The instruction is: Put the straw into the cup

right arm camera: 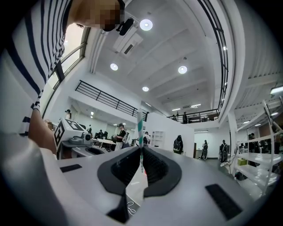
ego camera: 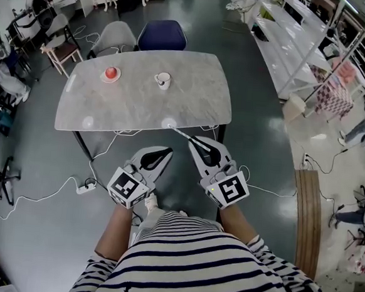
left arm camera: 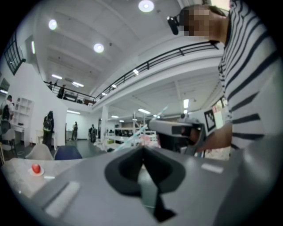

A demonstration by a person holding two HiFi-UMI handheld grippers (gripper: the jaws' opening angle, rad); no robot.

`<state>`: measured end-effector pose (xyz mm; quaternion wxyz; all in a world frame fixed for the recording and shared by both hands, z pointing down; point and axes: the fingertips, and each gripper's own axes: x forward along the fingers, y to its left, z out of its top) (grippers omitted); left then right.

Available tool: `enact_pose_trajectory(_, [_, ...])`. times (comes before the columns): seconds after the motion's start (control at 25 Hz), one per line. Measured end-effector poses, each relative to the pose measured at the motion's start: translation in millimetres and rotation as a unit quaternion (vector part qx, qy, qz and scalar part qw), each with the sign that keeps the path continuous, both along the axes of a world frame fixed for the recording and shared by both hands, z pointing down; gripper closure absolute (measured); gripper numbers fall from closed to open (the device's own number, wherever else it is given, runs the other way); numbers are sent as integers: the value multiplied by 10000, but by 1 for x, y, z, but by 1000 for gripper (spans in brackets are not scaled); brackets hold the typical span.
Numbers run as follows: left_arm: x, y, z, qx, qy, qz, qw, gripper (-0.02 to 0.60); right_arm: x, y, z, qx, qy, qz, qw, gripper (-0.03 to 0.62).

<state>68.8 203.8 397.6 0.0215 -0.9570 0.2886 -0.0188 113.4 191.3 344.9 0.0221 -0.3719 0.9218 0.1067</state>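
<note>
Head view, looking down over my striped shirt: the grey marble-look table (ego camera: 192,105) lies ahead of me, and both grippers hang just off its near edge, above the floor. My right gripper (ego camera: 193,139) is clamped on the straw (ego camera: 180,133), which sticks out forward and to the left, its free end reaching the table's near edge. My left gripper (ego camera: 168,151) sits beside it, further back from the table, with its jaws pressed together and nothing in them.

The white cup (ego camera: 163,79) stands on the table toward its far edge, about midway along, well apart from the straw. A red round thing on a small plate (ego camera: 111,73) rests on the table to the cup's left. Past the table's far edge stand a grey chair (ego camera: 115,36) and a blue chair (ego camera: 163,33).

In the right gripper view my right gripper (right arm camera: 141,152) has its jaws tight on the straw (right arm camera: 140,123). The straw is white with green stripes and stands up from between them.

In the left gripper view my left gripper (left arm camera: 142,151) shows its jaws meeting in a thin seam, empty, with the right gripper (left arm camera: 177,128) beyond them.
</note>
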Motion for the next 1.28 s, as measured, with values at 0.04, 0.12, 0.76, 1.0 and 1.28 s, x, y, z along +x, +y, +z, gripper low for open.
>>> enact_pose_trajectory(0.04, [-1,-1,0,-6,2,3,10000,574,-1,-2,0,-7,2,17,10000,571])
enact_pose_trajectory(0.12, [-5,-5,0,-15,8,5,10000,574,-2,-6,0,-23,5,59,10000,571])
enact_pose_trajectory(0.76, [-81,-101,-2,-29,70,187,9998,574,-79,-99,-1,-51,186,322,9993,571])
enact_pose_trajectory(1.0, [-117,-140,-7,131,110,316,9994,574,-117,-136,-3,47,249,452,9987,571])
enact_pose_trajectory(1.28, [-122,-169,6,-44,195,466,9987,574,-134,-165,9,-79,535,476,9974,571])
